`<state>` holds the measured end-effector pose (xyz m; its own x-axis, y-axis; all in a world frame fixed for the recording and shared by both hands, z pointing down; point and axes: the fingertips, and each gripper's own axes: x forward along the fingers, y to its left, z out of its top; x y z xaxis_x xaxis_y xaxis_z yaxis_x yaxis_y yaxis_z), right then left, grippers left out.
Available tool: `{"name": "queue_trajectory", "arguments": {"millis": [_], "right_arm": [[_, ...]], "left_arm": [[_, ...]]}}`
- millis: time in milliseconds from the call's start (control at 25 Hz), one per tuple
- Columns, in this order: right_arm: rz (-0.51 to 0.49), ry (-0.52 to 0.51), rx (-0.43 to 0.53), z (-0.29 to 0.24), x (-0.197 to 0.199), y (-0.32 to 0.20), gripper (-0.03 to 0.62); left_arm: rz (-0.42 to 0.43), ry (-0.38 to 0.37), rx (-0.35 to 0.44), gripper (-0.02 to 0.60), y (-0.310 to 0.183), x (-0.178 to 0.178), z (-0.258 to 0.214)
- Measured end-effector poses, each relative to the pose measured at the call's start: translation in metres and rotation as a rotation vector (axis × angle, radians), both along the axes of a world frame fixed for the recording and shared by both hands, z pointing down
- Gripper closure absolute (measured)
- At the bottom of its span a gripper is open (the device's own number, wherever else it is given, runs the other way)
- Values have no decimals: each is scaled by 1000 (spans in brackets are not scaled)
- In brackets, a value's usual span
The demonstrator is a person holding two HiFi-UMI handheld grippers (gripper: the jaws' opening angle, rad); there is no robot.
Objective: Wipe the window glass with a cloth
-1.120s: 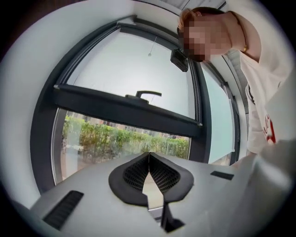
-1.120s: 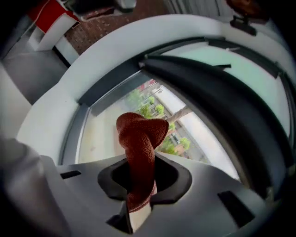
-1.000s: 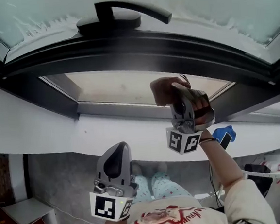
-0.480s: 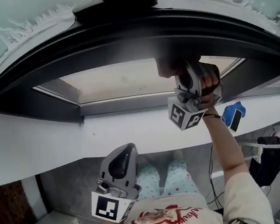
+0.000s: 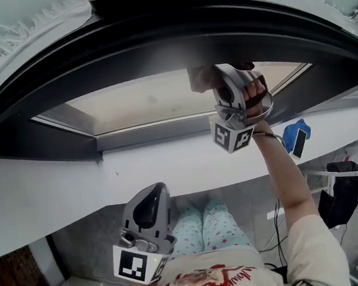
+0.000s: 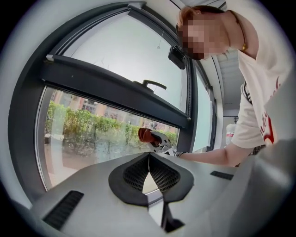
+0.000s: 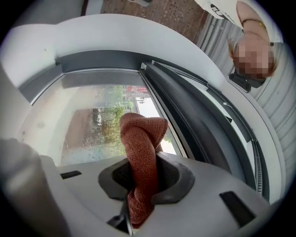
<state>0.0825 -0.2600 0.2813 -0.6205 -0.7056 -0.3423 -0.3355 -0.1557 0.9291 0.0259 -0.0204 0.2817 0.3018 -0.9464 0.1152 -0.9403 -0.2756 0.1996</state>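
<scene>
The right gripper (image 7: 141, 185) is clamped tight on the rust-red cloth (image 7: 141, 139), which sticks out past the jaws in a fat folded loop aimed straight at the window glass (image 7: 88, 120). In the head view the cloth sits at the pane's right end, tucked just under the dark crossbar (image 5: 158, 47). The pane's long side runs off to the left, so I'd guess the wipe goes that way. Can't tell if it's actually touching the glass. The left gripper (image 6: 149, 159) is closed on nothing and hangs low below the white sill (image 5: 168, 165), well away.
</scene>
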Motion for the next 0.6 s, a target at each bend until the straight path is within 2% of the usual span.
{"name": "queue_trajectory", "arguments": {"millis": [160, 240, 320, 440, 600], "right_arm": [[-33, -35, -14, 5, 2, -1, 519], [-50, -17, -36, 15, -3, 0, 519], [-66, 1, -58, 26, -7, 2, 519], [-65, -37, -76, 30, -5, 1, 519], [-79, -71, -104, 37, -8, 2, 519]], "left_arm": [[-1, 44, -24, 560, -3, 12, 6], [-11, 57, -40, 560, -4, 13, 11], [-16, 45, -35, 560, -4, 13, 13], [-19, 18, -20, 560, -6, 12, 15], [-46, 37, -42, 560, -7, 10, 20]]}}
